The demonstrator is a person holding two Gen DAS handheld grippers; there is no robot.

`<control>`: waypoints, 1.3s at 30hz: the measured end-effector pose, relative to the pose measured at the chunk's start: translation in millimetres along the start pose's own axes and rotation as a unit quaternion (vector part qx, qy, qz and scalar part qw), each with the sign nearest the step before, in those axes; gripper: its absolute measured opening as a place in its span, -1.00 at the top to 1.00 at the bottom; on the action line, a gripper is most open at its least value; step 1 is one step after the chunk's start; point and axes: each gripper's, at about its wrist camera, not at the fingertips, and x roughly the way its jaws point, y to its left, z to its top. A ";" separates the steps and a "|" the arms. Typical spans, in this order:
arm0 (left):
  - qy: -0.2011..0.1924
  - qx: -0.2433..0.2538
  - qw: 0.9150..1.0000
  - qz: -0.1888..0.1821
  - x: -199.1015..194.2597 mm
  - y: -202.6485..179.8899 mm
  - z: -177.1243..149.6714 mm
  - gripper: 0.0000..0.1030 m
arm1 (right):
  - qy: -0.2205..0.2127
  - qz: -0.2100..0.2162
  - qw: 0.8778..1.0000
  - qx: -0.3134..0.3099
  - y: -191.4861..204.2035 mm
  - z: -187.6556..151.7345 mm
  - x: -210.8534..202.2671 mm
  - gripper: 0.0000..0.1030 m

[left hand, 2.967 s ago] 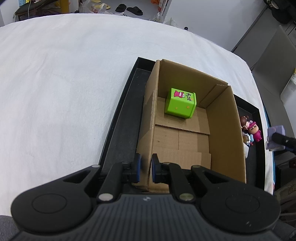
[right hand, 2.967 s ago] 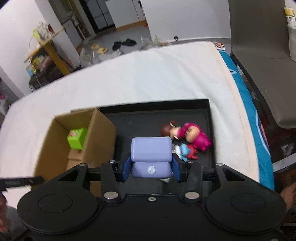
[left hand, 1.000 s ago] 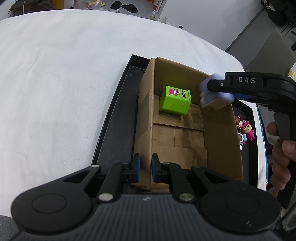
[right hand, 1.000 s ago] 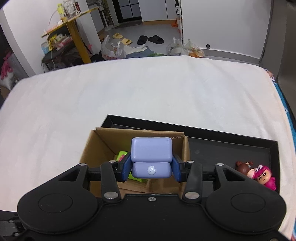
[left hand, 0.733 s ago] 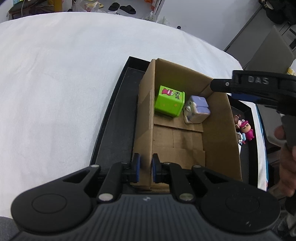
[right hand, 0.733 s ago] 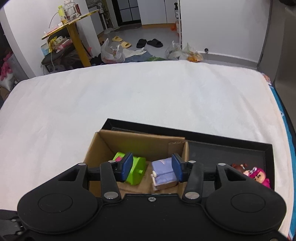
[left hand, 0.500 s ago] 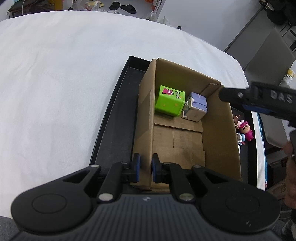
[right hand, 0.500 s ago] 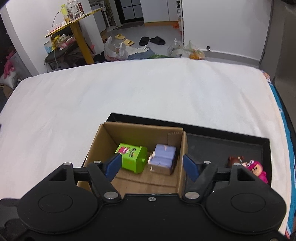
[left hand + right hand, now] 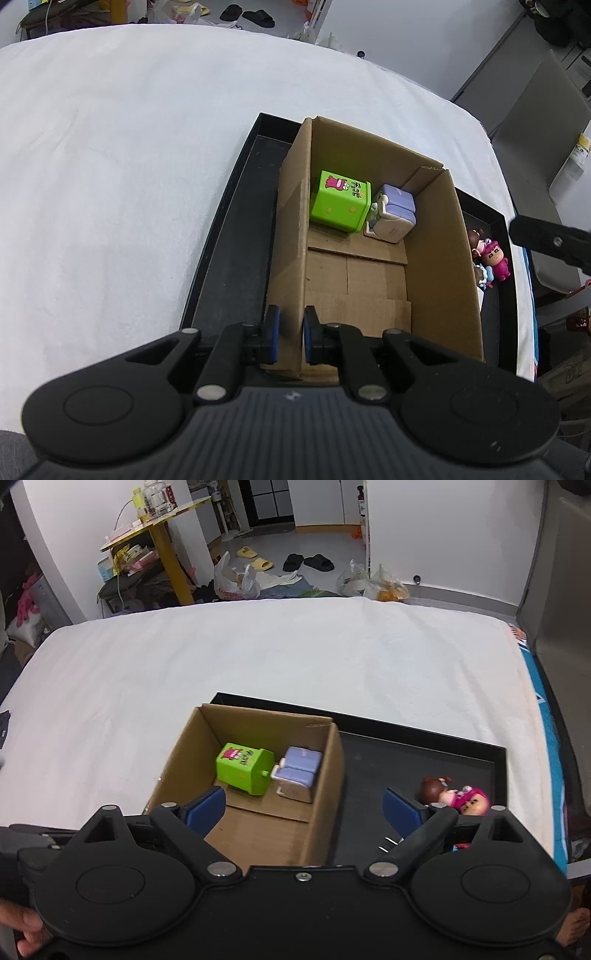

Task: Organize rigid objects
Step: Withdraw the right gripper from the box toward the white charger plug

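Observation:
An open cardboard box [image 9: 439, 258] stands in a black tray [image 9: 229, 236] on a white cloth. Inside, at its far end, a green cube [image 9: 340, 206] and a lavender block [image 9: 393, 218] lie side by side, touching. My left gripper [image 9: 291, 334] is shut on the box's near wall at the corner. In the right wrist view my right gripper [image 9: 303, 805] hangs above the box [image 9: 325, 794] with its jaws opening wide and nothing between them. The green cube [image 9: 243, 768] and lavender block [image 9: 299, 770] lie below it.
Small toy figurines [image 9: 491, 254] lie in the tray's right part [image 9: 406, 760], beside the box; the same figurines [image 9: 458, 794] sit close to my right finger. A grey chair stands beyond the table's right edge. White cloth covers the table all around.
My right gripper let go of the lavender block, which now lies beside the green cube in the box. Its jaws spread wide and it drew back and up. The left gripper kept still.

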 end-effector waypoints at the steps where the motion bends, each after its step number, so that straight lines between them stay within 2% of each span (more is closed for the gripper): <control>1: -0.001 0.003 1.000 0.001 -0.1 -0.7 -0.1 0.78 | -0.002 -0.003 1.000 -0.001 -2.7 -1.0 -2.1 -0.79; 10: -0.003 0.006 1.000 0.015 -0.3 -6.8 -1.0 0.78 | -0.020 -0.006 1.000 0.007 -30.0 -9.0 -19.6 -0.87; 13: -0.005 0.007 1.000 0.019 -1.1 -8.8 -2.3 0.78 | -0.025 -0.008 1.000 0.014 -37.9 -12.4 -24.7 -1.00; 17: -0.005 0.007 1.000 0.023 -0.7 -9.6 -2.1 0.78 | -0.023 -0.024 0.999 0.015 -46.6 -16.5 -28.1 -1.00; 22: -0.002 0.010 1.000 0.027 1.4 -10.4 -1.2 0.78 | -0.032 -0.017 0.999 0.030 -59.6 -23.4 -32.9 -1.00; 31: -0.001 0.018 0.999 0.031 4.1 -12.3 -4.4 0.78 | -0.015 -0.037 0.998 0.055 -78.7 -29.6 -31.5 -1.00; 39: -0.003 0.024 0.999 0.035 3.5 -14.8 -3.7 0.79 | -0.001 -0.018 0.997 0.078 -91.3 -36.7 -33.3 -1.00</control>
